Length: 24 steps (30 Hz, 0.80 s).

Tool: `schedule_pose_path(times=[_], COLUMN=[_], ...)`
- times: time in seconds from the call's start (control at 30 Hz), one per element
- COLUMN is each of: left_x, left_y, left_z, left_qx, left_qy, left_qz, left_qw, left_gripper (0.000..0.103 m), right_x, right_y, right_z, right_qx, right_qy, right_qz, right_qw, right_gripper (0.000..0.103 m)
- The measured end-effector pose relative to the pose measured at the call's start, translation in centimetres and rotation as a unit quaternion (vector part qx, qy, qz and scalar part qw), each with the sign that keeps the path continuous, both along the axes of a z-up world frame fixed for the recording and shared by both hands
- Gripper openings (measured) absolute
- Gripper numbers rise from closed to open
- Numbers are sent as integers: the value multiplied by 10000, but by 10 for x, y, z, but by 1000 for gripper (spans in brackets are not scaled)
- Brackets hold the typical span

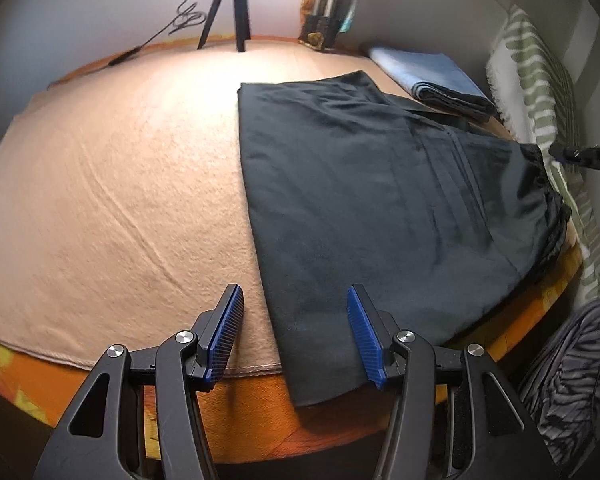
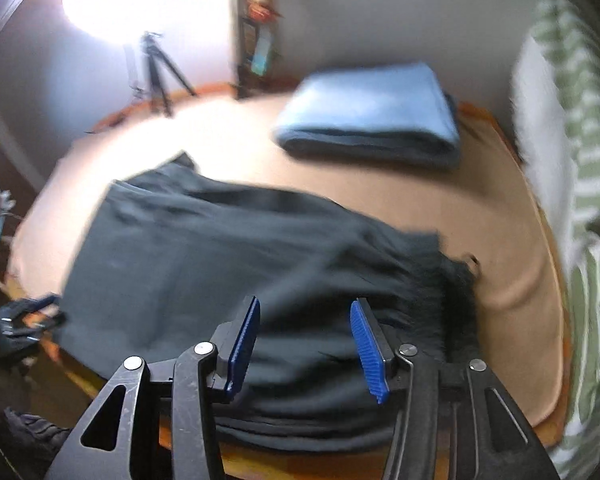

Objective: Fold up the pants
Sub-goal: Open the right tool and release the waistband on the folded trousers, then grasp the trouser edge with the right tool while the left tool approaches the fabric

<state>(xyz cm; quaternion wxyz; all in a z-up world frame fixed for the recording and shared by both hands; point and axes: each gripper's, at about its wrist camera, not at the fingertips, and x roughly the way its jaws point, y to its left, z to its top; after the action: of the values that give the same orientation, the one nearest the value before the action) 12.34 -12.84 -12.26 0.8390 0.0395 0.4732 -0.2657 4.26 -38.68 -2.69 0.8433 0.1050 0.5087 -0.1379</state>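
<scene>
Your black pants [image 1: 360, 200] lie folded flat on the peach blanket [image 1: 120, 200], their near end hanging over the orange bed edge [image 1: 252, 412], with broad bare blanket to their left. A folded blue towel [image 2: 372, 116] sits beyond. Your left gripper [image 1: 296, 332] and right gripper [image 2: 304, 344] both gape wide, holding nothing.

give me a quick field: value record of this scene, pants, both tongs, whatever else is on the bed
surface: bed with peach blanket over an orange sheet
pants: black pants, already folded into a flat panel, near end hanging over the bed edge
left tongs: open, empty, at the pants' near end
right tongs: open, empty, above the pants' gathered end; view is blurred
other garment: folded blue garment, at the far side, apart from the pants in the right wrist view
background: tripod at the far edge
right side: green striped cloth
</scene>
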Motion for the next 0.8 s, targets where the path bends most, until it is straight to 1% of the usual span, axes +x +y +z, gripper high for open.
schedule_pose_path(times=[0.17, 0.27, 0.4, 0.5, 0.63, 0.7, 0.8], left_x=[1, -1, -1, 0, 1, 1, 1], left_y=[-3, -8, -11, -11, -13, -15, -15], left_z=[1, 1, 1, 0, -1, -2, -2], left_qx=[-79, 4, 128, 115, 137, 138, 119], left_qy=[-33, -96, -166, -175, -242, -267, -283], left_qz=[145, 126, 89, 86, 60, 54, 12], left_qw=[9999, 9999, 9997, 9997, 9996, 9995, 9995], left_gripper=[53, 53, 53, 53, 53, 52, 48], right_x=[44, 76, 115, 144, 186, 204, 223], right_y=[42, 70, 109, 132, 157, 167, 176], right_z=[11, 8, -2, -14, -39, -53, -72], right_qx=[420, 612, 574, 700, 805, 794, 688], right_qy=[-358, -390, -319, -190, 157, 335, 634], right_qz=[464, 774, 1175, 1344, 1407, 1373, 1350], right_qw=[9974, 9944, 9909, 9883, 9867, 9868, 9864], right_gripper=[56, 56, 58, 59, 59, 59, 59])
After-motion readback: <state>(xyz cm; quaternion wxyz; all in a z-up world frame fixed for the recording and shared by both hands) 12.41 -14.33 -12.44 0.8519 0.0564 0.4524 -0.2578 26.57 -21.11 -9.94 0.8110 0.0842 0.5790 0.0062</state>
